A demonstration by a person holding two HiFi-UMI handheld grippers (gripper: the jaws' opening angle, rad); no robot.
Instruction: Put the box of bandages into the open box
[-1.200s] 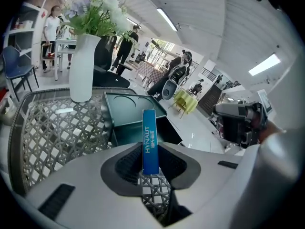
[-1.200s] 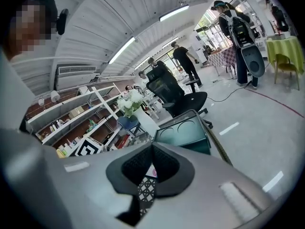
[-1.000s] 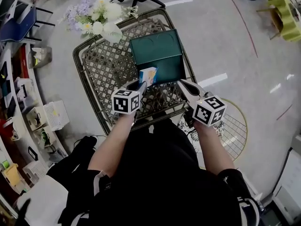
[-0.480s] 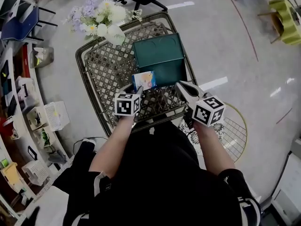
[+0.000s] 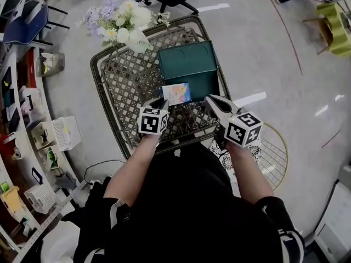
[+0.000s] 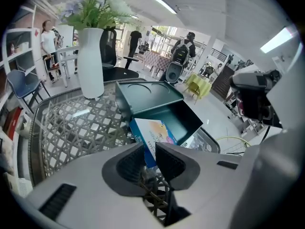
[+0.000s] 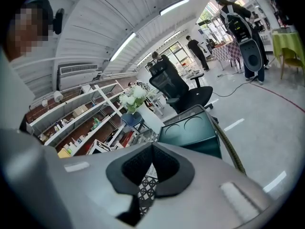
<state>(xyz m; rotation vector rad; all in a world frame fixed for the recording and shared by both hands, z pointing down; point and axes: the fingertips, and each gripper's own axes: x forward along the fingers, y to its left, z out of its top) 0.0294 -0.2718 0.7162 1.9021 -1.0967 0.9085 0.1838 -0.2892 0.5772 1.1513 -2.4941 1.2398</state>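
Gripping side: left gripper [image 6: 150,149], jaws just drawn closer, now pinching the box of bandages [image 6: 155,133] by its lower near corner.
Bandage box, look: blue edges, pale printed face, tilted so the face is turned up toward the head camera.
Bandage box, place: held off the wicker table [image 5: 126,81], at the near left corner of the open box [image 5: 200,84]. From the head view its far end overlaps that box's front edge. Whether the two touch, I cannot tell.
Open box: dark green, lid swung back and standing behind the tray, two round hollows pressed into the lid's inner face. The tray shows nothing inside where it is visible.
Right gripper [image 7: 152,147]: tips pressed together, nothing between them. It hangs just off the open box's near right corner, apart from it.
Marker cubes: one on each gripper, both facing up in the head view.
Table: woven lattice top with a raised rim; the open box sits toward its right side.
Vase of flowers [image 6: 90,63]: white, upright at the table's far left corner, well apart from the bandage box.
Surroundings: grey floor, shelving [image 5: 22,119] along the left, black office chair [image 7: 181,87] beyond the table, round wire rack [image 5: 271,147] on the floor by the right arm.
Background: people standing far off in the left gripper view.
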